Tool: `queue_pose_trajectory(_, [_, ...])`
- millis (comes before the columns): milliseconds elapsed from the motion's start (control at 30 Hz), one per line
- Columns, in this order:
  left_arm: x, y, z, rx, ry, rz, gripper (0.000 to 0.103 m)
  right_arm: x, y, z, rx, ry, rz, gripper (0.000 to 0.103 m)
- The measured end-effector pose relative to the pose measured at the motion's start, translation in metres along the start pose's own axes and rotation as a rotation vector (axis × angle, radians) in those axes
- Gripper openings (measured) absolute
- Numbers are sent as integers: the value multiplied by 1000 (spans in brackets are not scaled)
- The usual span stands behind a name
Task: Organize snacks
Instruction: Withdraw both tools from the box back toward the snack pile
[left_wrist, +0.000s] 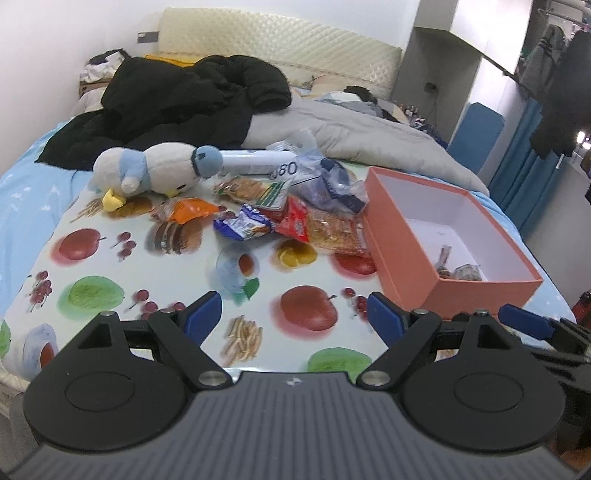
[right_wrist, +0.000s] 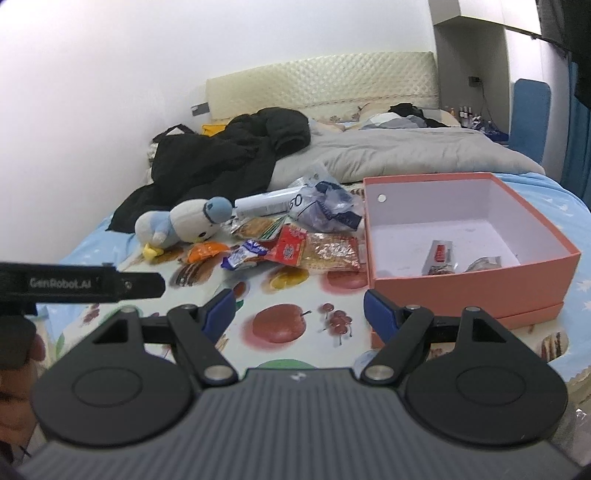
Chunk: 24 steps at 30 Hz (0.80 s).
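Observation:
A pile of snack packets lies on the fruit-print cloth (left_wrist: 110, 266): an orange packet (left_wrist: 188, 209), a blue-white packet (left_wrist: 243, 223), a red packet with crackers (left_wrist: 317, 225) and a cracker pack (left_wrist: 251, 190). The same pile shows in the right wrist view, with the red packet (right_wrist: 291, 245) nearest the box. An open salmon-pink box (left_wrist: 402, 236) (right_wrist: 469, 284) stands right of the pile and holds two small packets (right_wrist: 439, 256). My left gripper (left_wrist: 295, 314) is open and empty above the cloth. My right gripper (right_wrist: 299, 310) is open and empty, near the box's front left corner.
A plush penguin (left_wrist: 147, 168) (right_wrist: 181, 221) lies left of the snacks. A white tube (left_wrist: 255, 158) and a clear plastic bag (left_wrist: 328, 177) lie behind them. A black jacket (left_wrist: 177, 107) and a grey quilt (left_wrist: 351, 133) cover the bed behind.

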<state>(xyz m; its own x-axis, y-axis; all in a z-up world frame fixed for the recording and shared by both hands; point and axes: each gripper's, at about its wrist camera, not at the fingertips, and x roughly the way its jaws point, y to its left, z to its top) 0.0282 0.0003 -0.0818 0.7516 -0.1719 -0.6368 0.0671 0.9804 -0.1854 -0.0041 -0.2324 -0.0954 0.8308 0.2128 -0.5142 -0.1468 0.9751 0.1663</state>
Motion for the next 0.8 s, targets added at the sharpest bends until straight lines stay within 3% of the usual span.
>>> queue_pose_trajectory(233, [26,15,6,2,23,24,89,23,13,-5,-57,6,-5,77])
queue_pose_trajectory(333, [44,25,8,-20,42,28,89,37,19,-6,-96,16,-4,71])
queue_pose_trajectory(800, [146,66,20,-61,86,54,88,135,31,-8,-235,89,-23,59])
